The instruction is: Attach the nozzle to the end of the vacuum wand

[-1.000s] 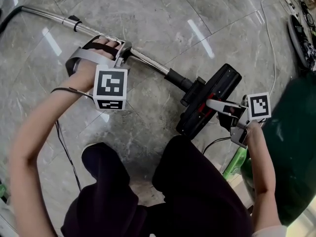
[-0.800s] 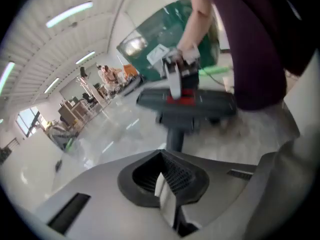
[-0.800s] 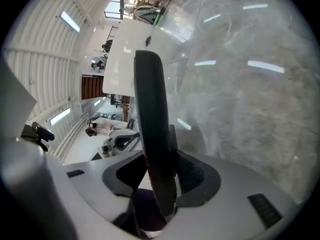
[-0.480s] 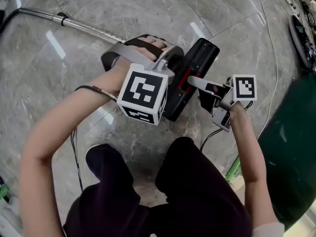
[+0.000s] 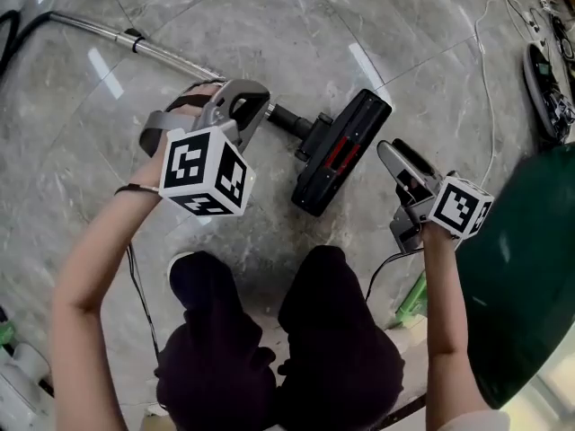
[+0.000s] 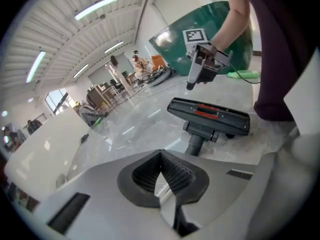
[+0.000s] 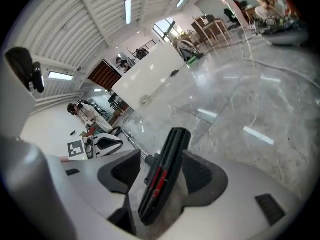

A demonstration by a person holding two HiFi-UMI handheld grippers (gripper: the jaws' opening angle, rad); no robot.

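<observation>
Both hands have come away from the work. A second ago the left tongs (image 5: 259, 95) were down on the wand (image 5: 162, 52) and the right tongs (image 5: 393, 154) sat at the nozzle (image 5: 346, 151). Half a second ago the two were crowded over the spot where wand and nozzle meet. Now the left tongs hang above the floor (image 5: 269, 16), lifted clear, their pads pressed together on nothing. The right tongs have drawn back to the side of the nozzle and their jaws have just been opening. They stand wide, with the nozzle lying in line beyond them but touched by neither pad. The nozzle rests flat on the marble, its black neck (image 5: 286, 118) pointing back toward the wand. Letting go on both sides reads to me as the push-fit being finished, or at least judged finished, rather than a fresh attempt.

The head view cannot confirm that, because the left tongs cover the very stretch where the wand should enter the neck. The right gripper view looks in beneath them. There the metal tube runs up to the neck with no gap that I can make out, though it is small and far off in that picture, so the join is probably seated rather than certainly so. The left gripper view, low and looking along the floor, adds something else: the right tongs hang in the air above the nozzle's far side, apart from it — a clearance the head view only suggests.
</observation>
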